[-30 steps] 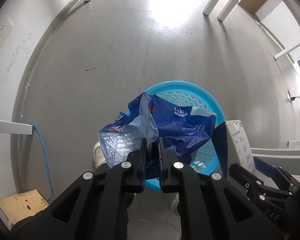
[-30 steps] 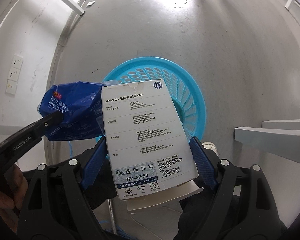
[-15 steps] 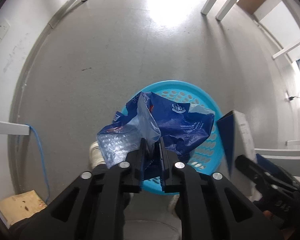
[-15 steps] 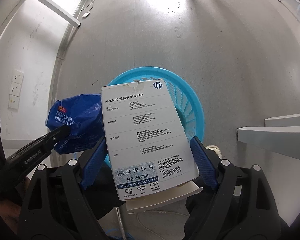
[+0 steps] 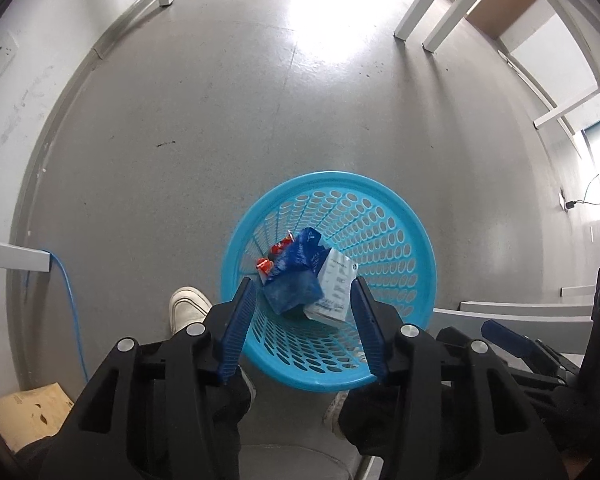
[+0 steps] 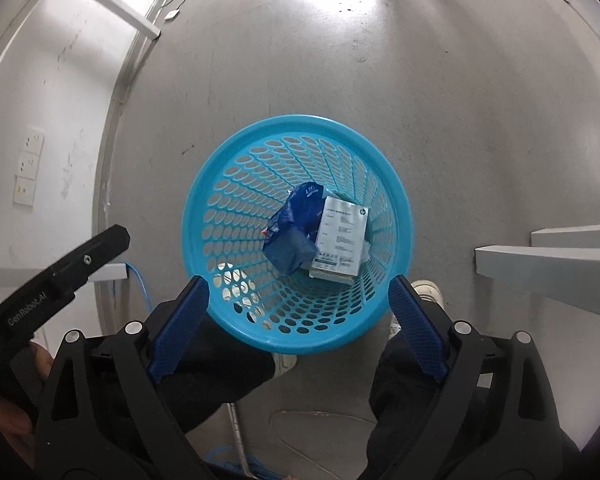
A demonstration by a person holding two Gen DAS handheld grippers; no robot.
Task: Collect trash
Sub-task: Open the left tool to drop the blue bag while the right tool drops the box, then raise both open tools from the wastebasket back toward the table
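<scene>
Dropped from both claws since a second ago: blue bag [image 5: 294, 276] and white box [image 5: 334, 292], now inside blue basket [image 5: 416, 240] at six o'clock. Left claw [image 5: 304, 328] opening, empty. Right claw [image 6: 298, 320] opening, empty.

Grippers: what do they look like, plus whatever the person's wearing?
Both the left gripper and right gripper have black angular linkage arms with silver pivot bolts and blue ribbed fingers. White "GenRobot.AI" lettering marks one body. The person wears dark trousers and white shoes.
</scene>
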